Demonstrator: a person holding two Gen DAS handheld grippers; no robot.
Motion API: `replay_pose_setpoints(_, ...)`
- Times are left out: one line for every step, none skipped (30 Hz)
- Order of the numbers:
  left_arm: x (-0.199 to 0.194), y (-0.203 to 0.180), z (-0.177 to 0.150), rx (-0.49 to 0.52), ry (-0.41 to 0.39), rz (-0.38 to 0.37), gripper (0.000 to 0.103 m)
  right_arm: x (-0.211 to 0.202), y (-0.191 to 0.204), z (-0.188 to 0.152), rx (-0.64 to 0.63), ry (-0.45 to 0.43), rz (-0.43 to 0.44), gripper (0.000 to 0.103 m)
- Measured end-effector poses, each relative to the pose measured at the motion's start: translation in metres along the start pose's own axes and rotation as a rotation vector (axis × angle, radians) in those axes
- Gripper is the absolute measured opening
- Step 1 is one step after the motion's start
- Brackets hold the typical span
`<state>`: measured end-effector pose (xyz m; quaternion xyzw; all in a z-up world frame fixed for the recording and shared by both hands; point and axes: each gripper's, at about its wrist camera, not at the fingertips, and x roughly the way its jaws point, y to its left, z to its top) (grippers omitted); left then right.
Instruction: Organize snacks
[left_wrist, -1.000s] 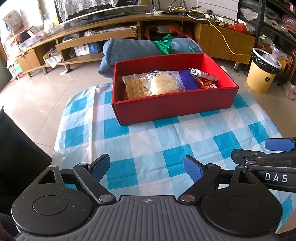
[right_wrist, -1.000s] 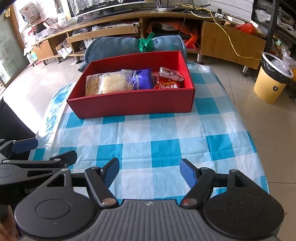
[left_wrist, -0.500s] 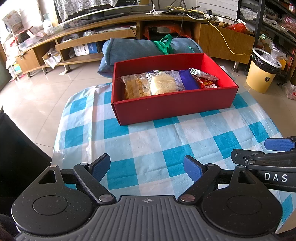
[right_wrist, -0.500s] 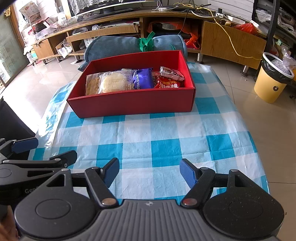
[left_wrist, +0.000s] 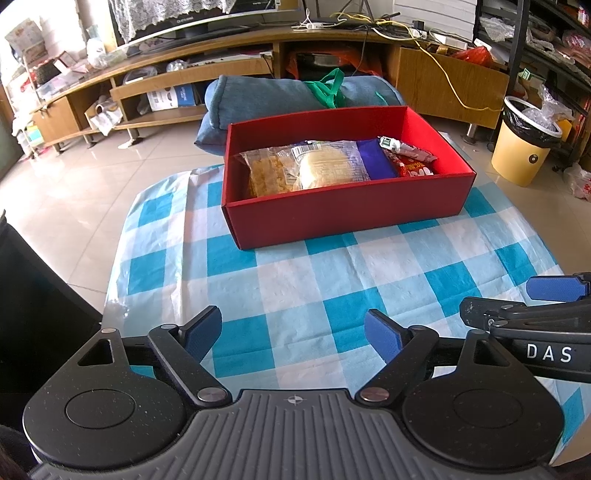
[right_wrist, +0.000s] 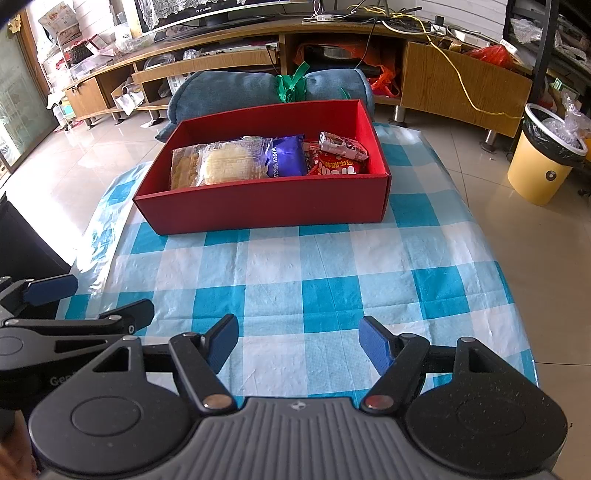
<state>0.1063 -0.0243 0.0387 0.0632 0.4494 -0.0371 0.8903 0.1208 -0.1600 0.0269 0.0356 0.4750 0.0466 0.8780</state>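
Observation:
A red box (left_wrist: 347, 214) (right_wrist: 258, 206) stands on the far half of a table with a blue-and-white checked cloth (left_wrist: 295, 280) (right_wrist: 295, 273). Inside lie a clear cracker pack (left_wrist: 266, 173) (right_wrist: 184, 170), a clear pack with a pale round cake (left_wrist: 328, 168) (right_wrist: 229, 166), a purple wafer pack (left_wrist: 373, 164) (right_wrist: 286, 157) and red snack packs (left_wrist: 413, 166) (right_wrist: 338, 162). My left gripper (left_wrist: 293, 334) is open and empty over the near cloth. My right gripper (right_wrist: 299, 341) is open and empty beside it, and shows in the left wrist view (left_wrist: 517, 306).
A rolled blue cushion (left_wrist: 280, 96) with a green strap lies behind the box. A yellow bin (left_wrist: 524, 147) (right_wrist: 546, 158) stands on the floor at the right. A long wooden TV unit (left_wrist: 221, 74) runs along the back. A dark object (left_wrist: 37, 288) is at the table's left.

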Motion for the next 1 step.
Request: replay_pose_setpoints(0.0001, 0.0003, 0.0002, -0.002, 0.000, -0.001, 0.089, 0.0001, -0.0001, -0.0002, -0.001, -0.001, 0.001, 0.067)
